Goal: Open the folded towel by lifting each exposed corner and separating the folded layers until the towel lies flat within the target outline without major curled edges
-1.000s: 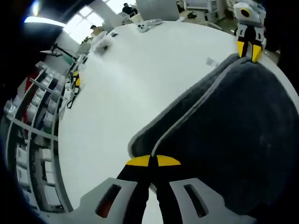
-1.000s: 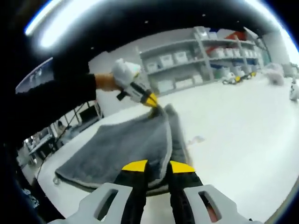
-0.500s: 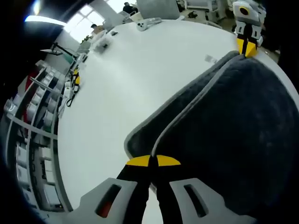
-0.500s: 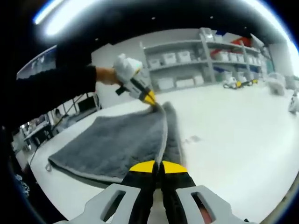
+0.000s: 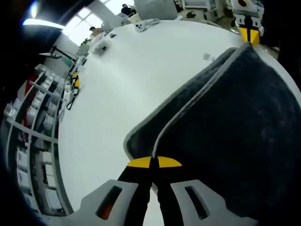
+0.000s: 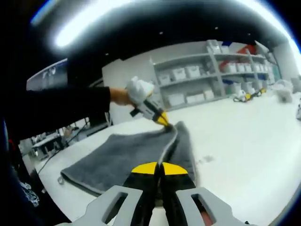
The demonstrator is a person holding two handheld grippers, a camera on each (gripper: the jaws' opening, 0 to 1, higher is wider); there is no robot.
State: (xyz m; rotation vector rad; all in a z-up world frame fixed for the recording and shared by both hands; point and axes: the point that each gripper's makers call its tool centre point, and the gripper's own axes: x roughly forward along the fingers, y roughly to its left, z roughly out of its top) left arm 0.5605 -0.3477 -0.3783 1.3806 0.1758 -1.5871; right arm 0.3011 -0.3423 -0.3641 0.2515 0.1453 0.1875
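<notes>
A dark grey towel (image 5: 235, 122) with a paler hem lies folded on the white table (image 5: 131, 80). My left gripper (image 5: 154, 162) is shut on the hem of the top layer at its near corner. At the far end of that same edge, my right gripper (image 5: 248, 35) pinches the other corner. In the right gripper view the towel (image 6: 117, 157) spreads to the left, my right gripper (image 6: 157, 168) is shut on its hem, and my left gripper (image 6: 165, 121), held in a hand, grips the far corner. The top layer's edge is raised off the lower layer.
Shelves with bins (image 6: 188, 75) line the far wall. Small white items (image 5: 146, 23) sit at the table's far edge, and a small tag (image 5: 207, 57) lies on the tabletop beside the towel. A person's dark sleeve (image 6: 61, 106) reaches in from the left.
My right gripper's jaws closed on the towel's hem. Both grippers have since risen a little, lifting the top layer's edge off the lower layer.
</notes>
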